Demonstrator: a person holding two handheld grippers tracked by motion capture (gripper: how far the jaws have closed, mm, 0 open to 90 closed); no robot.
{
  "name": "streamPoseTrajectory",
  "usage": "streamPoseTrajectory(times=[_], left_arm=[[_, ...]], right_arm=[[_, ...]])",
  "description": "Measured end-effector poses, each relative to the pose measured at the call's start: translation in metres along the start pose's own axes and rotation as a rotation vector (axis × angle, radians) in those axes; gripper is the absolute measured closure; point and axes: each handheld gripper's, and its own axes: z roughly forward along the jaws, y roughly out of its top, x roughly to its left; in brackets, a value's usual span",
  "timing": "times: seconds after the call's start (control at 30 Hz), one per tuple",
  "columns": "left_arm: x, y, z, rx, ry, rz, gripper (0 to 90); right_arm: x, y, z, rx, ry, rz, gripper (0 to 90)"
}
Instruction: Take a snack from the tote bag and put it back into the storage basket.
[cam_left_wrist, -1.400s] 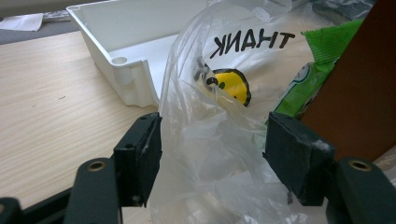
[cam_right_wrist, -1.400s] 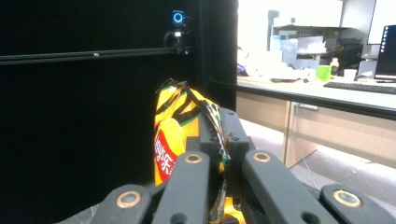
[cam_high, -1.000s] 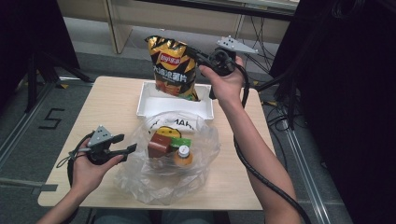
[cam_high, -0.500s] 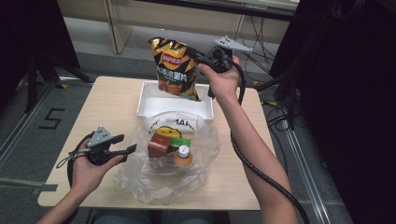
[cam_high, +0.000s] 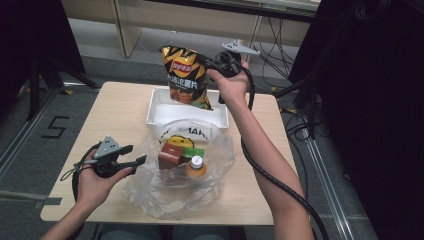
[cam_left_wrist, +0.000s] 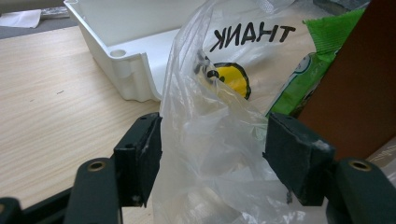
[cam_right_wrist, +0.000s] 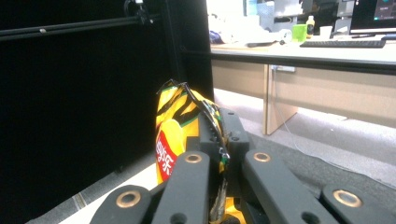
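Above the white rectangular plastic tray (cam_high: 161, 111) on the wooden counter (cam_high: 120, 115), the right hand-held gripper (cam_high: 214, 64) hangs clamped on the top edge of the yellow-and-black foil chip bag (cam_high: 186, 76). Left hand-held gripper (cam_high: 134, 156) sits with jaws apart at the rim of the clear crinkled plastic bag (cam_high: 150, 192), film between the pads (cam_left_wrist: 140, 154), not pinched.

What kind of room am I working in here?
Probably an office or lab: the right gripper view shows a desk with a keyboard and monitor, and cables trail across carpeted floor behind the wooden table.
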Motion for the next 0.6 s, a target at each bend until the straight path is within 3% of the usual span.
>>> streamPoseTrajectory(times=[0.6], left_arm=[[0.0, -0.001, 0.0, -0.001, -0.003, 0.004, 36.1]], right_arm=[[-0.013, -0.016, 0.023, 0.061, -0.035, 0.034, 90.0]])
